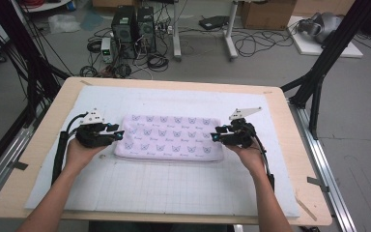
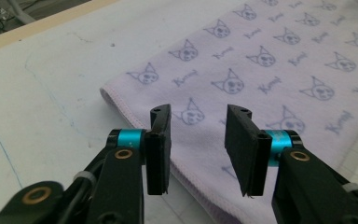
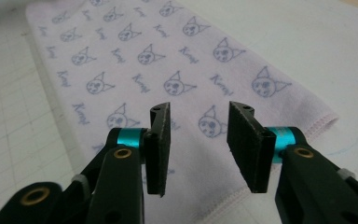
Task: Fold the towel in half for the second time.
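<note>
A folded pale lilac towel (image 1: 169, 137) printed with small cat faces lies flat on the white gridded mat (image 1: 174, 188). My left gripper (image 1: 118, 135) sits at the towel's left end and my right gripper (image 1: 216, 137) at its right end, each held in a hand. In the left gripper view the gripper (image 2: 198, 144) stands open just above the towel (image 2: 270, 60) near its hemmed edge, nothing pinched. The right gripper view has the same picture: the gripper (image 3: 198, 144) is open, and the towel (image 3: 135, 60) lies flat below the gap.
The mat covers most of a wooden table (image 1: 43, 145) with bare mat in front of the towel and behind it. Black frame posts (image 1: 319, 72) stand at the table's right and left. Computers (image 1: 133, 29) and cables lie on the floor beyond.
</note>
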